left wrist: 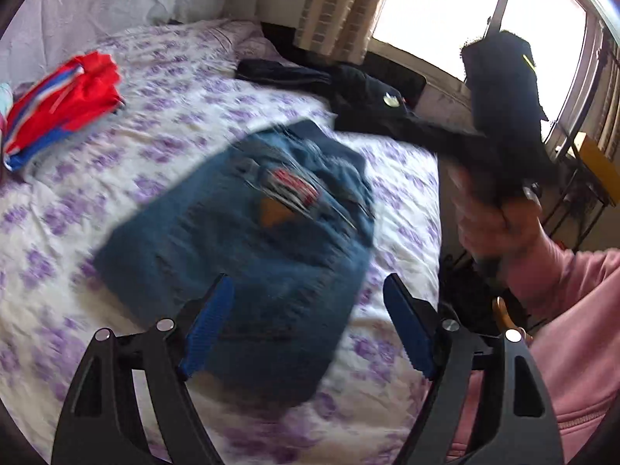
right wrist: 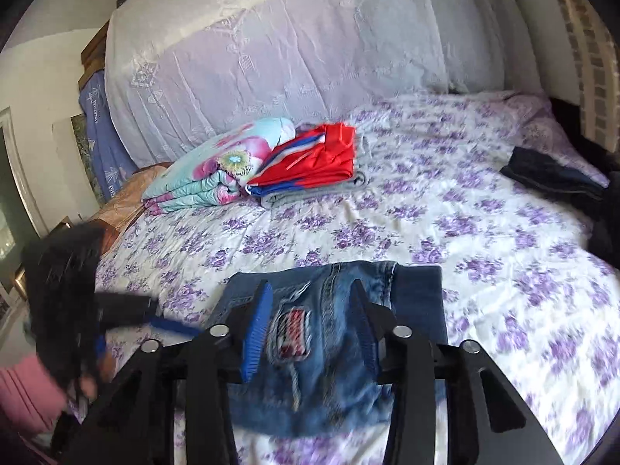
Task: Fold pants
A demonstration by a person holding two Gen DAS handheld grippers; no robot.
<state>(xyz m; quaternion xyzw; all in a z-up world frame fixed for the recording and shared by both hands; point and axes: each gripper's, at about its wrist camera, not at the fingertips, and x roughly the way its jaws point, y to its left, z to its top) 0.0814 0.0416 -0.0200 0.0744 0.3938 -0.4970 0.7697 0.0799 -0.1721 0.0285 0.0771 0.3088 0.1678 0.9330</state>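
We held the left gripper [left wrist: 306,302] and right gripper [right wrist: 310,317] apart and empty above the folded jeans [right wrist: 329,348], lying flat on the bed [right wrist: 465,213], apparently done.

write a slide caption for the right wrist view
Folded jeans lie on the floral bedsheet below the open right gripper, with folded red clothes stacked farther back.

You have one folded pair of jeans [right wrist: 329,333] under your claws, one red folded garment [right wrist: 314,162] beyond, one floral quilt [right wrist: 217,166] beside it, and dark clothes [left wrist: 348,89] far right, uncountable.
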